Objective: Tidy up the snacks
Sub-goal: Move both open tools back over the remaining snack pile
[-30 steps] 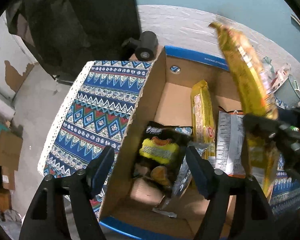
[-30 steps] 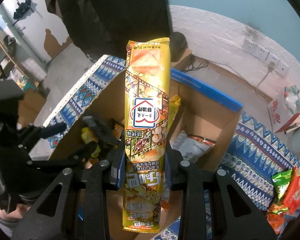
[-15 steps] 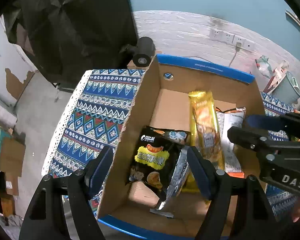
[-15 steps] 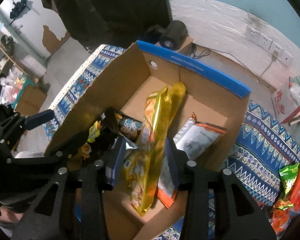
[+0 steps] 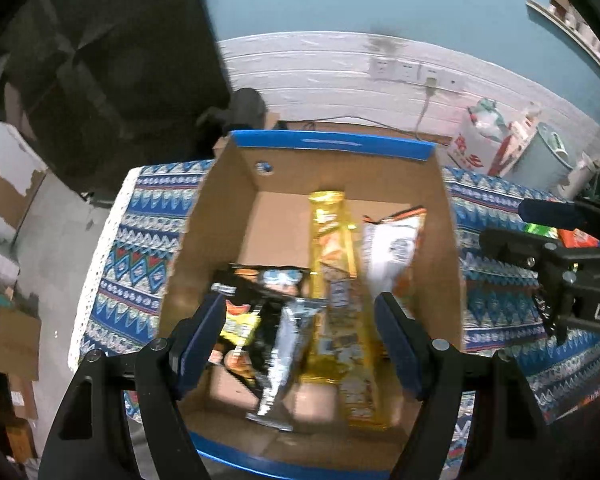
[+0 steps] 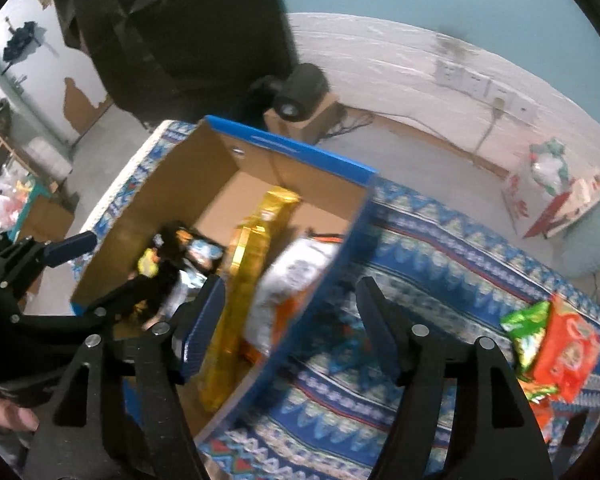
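A: What fills your left view?

B: The cardboard box (image 5: 220, 216) at centre on the patterned cloth (image 5: 140, 248); inside lie the long yellow packet (image 5: 336, 280), white bag (image 5: 392, 248) and black bag (image 5: 256, 320).

A: And your tools?

B: Your left gripper (image 5: 300, 332) hangs spread and empty at bottom centre. Your right gripper (image 6: 288, 312) is opening, empty, straddling the box's wall.

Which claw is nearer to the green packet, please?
Right. The right claw hangs beside the box, toward the green packet; the left claw is over the box.
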Action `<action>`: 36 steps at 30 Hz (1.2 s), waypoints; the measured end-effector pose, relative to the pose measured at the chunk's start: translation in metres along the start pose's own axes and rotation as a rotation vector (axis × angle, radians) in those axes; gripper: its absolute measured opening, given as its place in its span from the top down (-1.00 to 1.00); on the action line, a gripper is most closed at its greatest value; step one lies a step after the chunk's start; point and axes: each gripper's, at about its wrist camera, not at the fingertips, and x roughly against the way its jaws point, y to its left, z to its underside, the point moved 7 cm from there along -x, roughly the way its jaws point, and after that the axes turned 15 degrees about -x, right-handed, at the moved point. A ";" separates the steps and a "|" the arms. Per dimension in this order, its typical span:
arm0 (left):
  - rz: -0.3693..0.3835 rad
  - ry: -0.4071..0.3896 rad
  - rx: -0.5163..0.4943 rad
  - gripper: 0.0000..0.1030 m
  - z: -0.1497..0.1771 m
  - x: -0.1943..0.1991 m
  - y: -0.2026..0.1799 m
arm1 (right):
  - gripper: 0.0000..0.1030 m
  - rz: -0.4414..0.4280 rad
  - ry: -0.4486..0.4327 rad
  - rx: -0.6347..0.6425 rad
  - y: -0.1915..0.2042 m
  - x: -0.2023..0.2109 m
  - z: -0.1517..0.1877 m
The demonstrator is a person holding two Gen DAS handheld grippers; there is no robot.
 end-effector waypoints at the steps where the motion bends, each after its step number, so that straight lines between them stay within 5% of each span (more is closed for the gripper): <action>1: 0.010 0.000 -0.012 -0.51 -0.002 0.001 -0.008 | -0.34 0.007 -0.002 -0.009 -0.008 0.003 0.000; 36: 0.082 0.071 -0.326 -0.52 -0.036 -0.017 -0.189 | -0.52 0.319 -0.041 -0.264 -0.249 0.069 0.065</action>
